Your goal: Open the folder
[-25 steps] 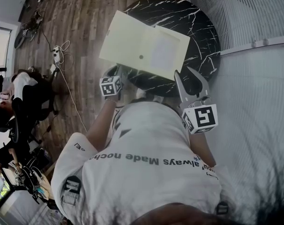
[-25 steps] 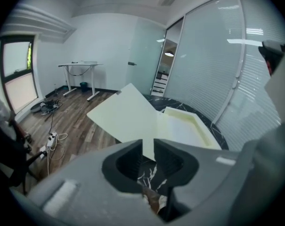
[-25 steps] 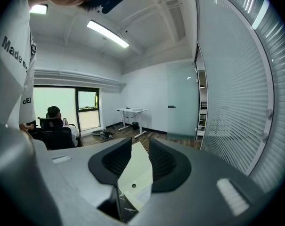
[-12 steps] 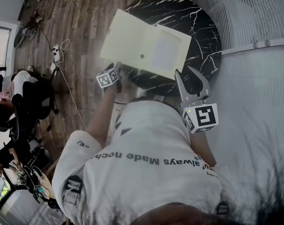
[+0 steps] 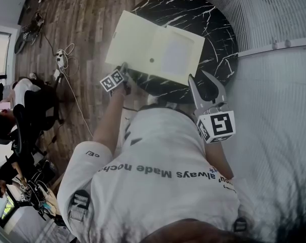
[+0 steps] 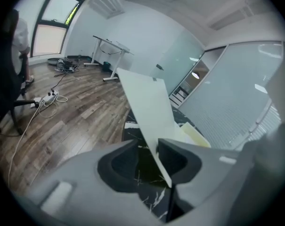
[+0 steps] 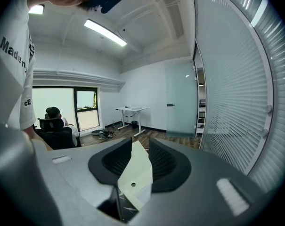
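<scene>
A pale yellow folder (image 5: 153, 52) lies on the round black marble table (image 5: 216, 32), its left flap reaching past the table's edge. My left gripper (image 5: 123, 69) is at that flap's near edge. In the left gripper view the flap (image 6: 149, 105) stands tilted between the jaws of the left gripper (image 6: 145, 147), close against the right one, with a gap to the left one. Those jaws have just been closing a little. My right gripper (image 5: 199, 79) hovers open at the folder's near right corner, and the folder (image 7: 136, 173) shows through its gap (image 7: 140, 147).
Wooden floor lies left of the table, with a power strip and cable (image 5: 61, 59). People sit on office chairs (image 5: 26, 110) at the far left. A slatted blind wall (image 5: 264, 14) runs along the right. A white desk (image 6: 109, 46) stands far back.
My left gripper has moved up and left along the folder's near edge and has rolled. Its jaws now straddle the flap. The right gripper has not moved.
</scene>
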The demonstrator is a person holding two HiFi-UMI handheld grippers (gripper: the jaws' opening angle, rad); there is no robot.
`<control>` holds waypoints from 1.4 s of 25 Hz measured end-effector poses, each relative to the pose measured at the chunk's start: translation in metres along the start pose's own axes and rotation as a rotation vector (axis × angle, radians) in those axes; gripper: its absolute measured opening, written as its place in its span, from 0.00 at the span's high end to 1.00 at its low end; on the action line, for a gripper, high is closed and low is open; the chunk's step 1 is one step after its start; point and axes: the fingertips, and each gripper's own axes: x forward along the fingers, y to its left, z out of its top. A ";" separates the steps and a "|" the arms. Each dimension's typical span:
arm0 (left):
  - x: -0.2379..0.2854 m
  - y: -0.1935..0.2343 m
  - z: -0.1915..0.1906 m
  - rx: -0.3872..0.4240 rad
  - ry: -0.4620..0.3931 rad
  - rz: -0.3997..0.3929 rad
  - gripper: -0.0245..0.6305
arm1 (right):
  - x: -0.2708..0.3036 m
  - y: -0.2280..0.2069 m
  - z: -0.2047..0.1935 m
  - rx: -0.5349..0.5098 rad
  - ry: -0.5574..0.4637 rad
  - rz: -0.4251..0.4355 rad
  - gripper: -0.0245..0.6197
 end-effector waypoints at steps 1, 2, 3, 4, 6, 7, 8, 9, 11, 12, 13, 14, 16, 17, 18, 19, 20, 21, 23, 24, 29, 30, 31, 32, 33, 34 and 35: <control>-0.001 -0.002 0.002 0.006 -0.010 -0.001 0.79 | -0.001 -0.001 0.000 -0.001 -0.001 0.000 0.79; -0.003 -0.004 0.004 0.013 -0.020 -0.001 0.85 | -0.002 -0.001 0.000 0.002 0.000 -0.002 0.79; -0.004 -0.008 0.007 0.020 -0.030 -0.002 0.87 | -0.003 -0.002 0.000 0.007 0.002 -0.004 0.79; -0.006 -0.011 0.008 0.027 -0.037 -0.005 0.88 | -0.003 -0.003 0.000 0.009 0.002 -0.006 0.79; -0.008 -0.018 0.012 0.039 -0.052 -0.013 0.90 | -0.004 -0.004 0.000 0.010 0.000 -0.005 0.79; -0.010 -0.021 0.013 0.043 -0.060 -0.019 0.90 | -0.004 -0.004 0.000 0.010 0.000 -0.004 0.79; -0.011 -0.024 0.014 0.047 -0.066 -0.025 0.91 | -0.004 -0.004 -0.001 0.010 0.000 -0.003 0.79; -0.013 -0.028 0.015 0.053 -0.072 -0.033 0.91 | -0.004 -0.004 -0.001 0.011 0.000 -0.002 0.79; -0.016 -0.037 0.016 0.071 -0.081 -0.046 0.93 | -0.005 -0.003 0.000 0.009 -0.002 0.001 0.79; -0.018 -0.041 0.017 0.079 -0.083 -0.051 0.94 | -0.005 -0.003 0.000 0.005 -0.004 0.004 0.79; -0.020 -0.046 0.017 0.085 -0.084 -0.056 0.95 | -0.006 -0.002 0.001 0.002 -0.006 0.006 0.79; -0.022 -0.051 0.017 0.090 -0.086 -0.059 0.95 | -0.007 -0.002 0.001 0.003 -0.004 0.005 0.79; -0.025 -0.059 0.016 0.105 -0.089 -0.067 0.95 | -0.009 -0.002 0.000 0.012 0.001 0.001 0.79; -0.026 -0.063 0.016 0.116 -0.091 -0.072 0.95 | -0.010 -0.002 -0.001 0.013 0.002 0.001 0.79; -0.027 -0.067 0.015 0.127 -0.093 -0.076 0.95 | -0.011 -0.003 -0.002 0.012 0.002 0.001 0.79; -0.029 -0.071 0.014 0.140 -0.094 -0.080 0.95 | -0.012 -0.004 -0.002 0.010 0.000 0.002 0.79; -0.030 -0.076 0.014 0.155 -0.096 -0.083 0.95 | -0.013 -0.005 -0.003 0.009 -0.001 0.002 0.79; -0.031 -0.082 0.014 0.174 -0.096 -0.086 0.95 | -0.014 -0.005 -0.003 0.009 -0.001 0.002 0.79; -0.034 -0.093 0.013 0.219 -0.092 -0.084 0.95 | -0.016 -0.007 -0.003 0.009 -0.001 0.000 0.79; -0.035 -0.097 0.011 0.239 -0.085 -0.078 0.95 | -0.017 -0.007 -0.003 0.008 -0.002 0.000 0.79; -0.042 -0.124 0.003 0.356 -0.056 -0.052 0.95 | -0.022 -0.008 -0.004 0.014 0.002 -0.007 0.79; -0.043 -0.129 0.001 0.384 -0.052 -0.049 0.95 | -0.023 -0.009 -0.004 0.014 0.002 -0.007 0.79; -0.044 -0.134 -0.001 0.414 -0.046 -0.043 0.95 | -0.023 -0.009 -0.005 0.011 0.000 -0.006 0.79; -0.045 -0.138 -0.004 0.448 -0.037 -0.031 0.95 | -0.024 -0.010 -0.005 0.007 -0.004 -0.004 0.79; -0.045 -0.141 -0.007 0.490 -0.023 -0.009 0.95 | -0.025 -0.011 -0.005 0.005 -0.006 -0.003 0.79; -0.045 -0.143 -0.010 0.537 -0.007 0.018 0.95 | -0.026 -0.012 -0.006 0.006 -0.007 -0.004 0.79; -0.044 -0.146 -0.013 0.583 0.008 0.042 0.95 | -0.026 -0.013 -0.006 0.010 -0.006 -0.005 0.79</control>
